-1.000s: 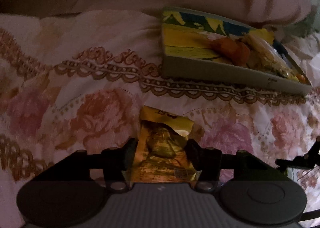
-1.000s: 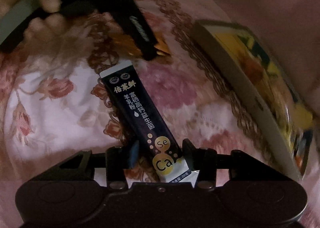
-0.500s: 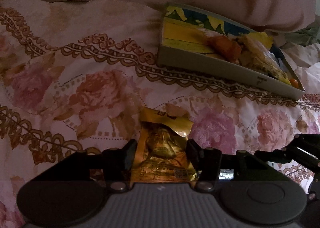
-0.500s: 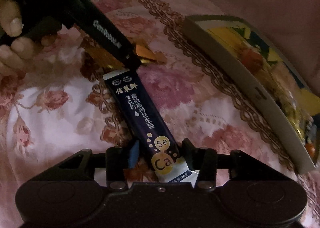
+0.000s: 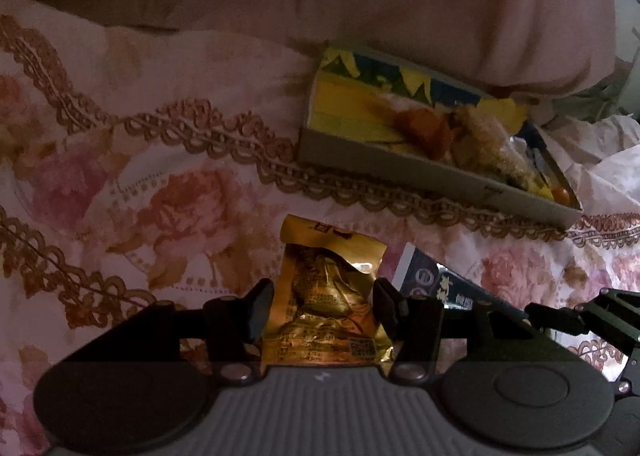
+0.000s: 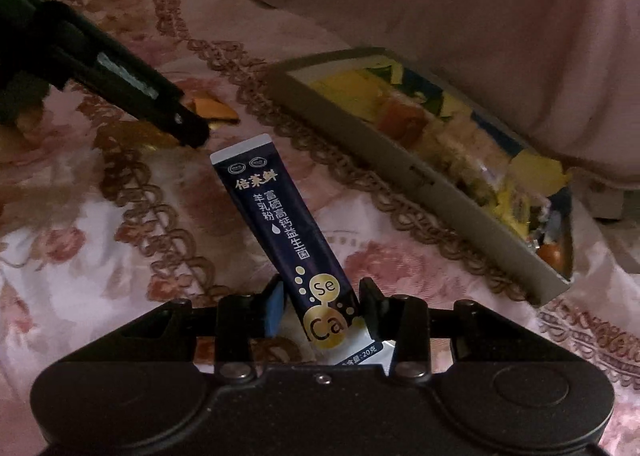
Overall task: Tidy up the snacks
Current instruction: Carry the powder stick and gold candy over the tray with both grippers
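On a floral bedspread, a shallow cardboard tray already holding assorted snacks lies at the far right, against a pink pillow. The left gripper is clenched on a gold foil snack packet, its jaws pressing both edges; the right gripper grasps the near end of a dark blue powder stick sachet, which slants away to the far left. Both items appear bound for the tray. Carrying each one over the near wall before letting go, one hand at a time, would likely keep the grippers from colliding and the long sachet from catching the rim.

The right wrist view alone shows the sachet's printed face, the left gripper reaching in from the far left, and the tray's near-right corner. The left wrist view alone shows the gold packet's crinkled front, with only the sachet's far tip just right of it.
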`<action>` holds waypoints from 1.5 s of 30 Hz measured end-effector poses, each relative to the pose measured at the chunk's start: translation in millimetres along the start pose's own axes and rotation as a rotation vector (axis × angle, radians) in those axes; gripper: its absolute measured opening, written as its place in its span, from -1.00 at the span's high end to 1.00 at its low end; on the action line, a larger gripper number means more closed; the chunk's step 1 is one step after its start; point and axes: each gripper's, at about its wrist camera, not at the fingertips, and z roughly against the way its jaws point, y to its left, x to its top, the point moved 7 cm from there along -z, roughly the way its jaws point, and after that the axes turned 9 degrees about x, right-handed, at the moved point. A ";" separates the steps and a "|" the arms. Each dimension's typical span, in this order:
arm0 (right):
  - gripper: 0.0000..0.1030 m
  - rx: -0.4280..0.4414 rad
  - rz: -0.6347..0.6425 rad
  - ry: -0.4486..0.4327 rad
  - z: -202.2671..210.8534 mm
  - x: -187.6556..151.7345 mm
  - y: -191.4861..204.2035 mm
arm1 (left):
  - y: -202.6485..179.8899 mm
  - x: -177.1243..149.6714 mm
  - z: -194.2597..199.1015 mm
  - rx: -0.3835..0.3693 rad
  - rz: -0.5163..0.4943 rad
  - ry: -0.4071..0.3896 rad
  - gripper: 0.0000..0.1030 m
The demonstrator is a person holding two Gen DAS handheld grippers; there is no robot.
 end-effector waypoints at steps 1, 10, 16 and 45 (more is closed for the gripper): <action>0.20 -0.013 -0.006 -0.007 0.3 1.0 -2.9 | 0.5 1.3 1.9 0.005 0.005 -0.011 -0.14; 0.20 -0.078 -0.113 -0.136 12.1 21.7 -33.8 | 2.7 16.8 12.3 0.009 0.073 -0.097 -0.14; 0.20 -0.124 -0.177 -0.253 14.9 57.0 -61.2 | -4.5 46.7 10.7 0.021 0.082 -0.164 -0.14; 0.28 -0.232 -0.254 -0.211 -58.5 110.6 -103.7 | -54.1 133.7 -96.0 0.038 0.113 -0.094 0.06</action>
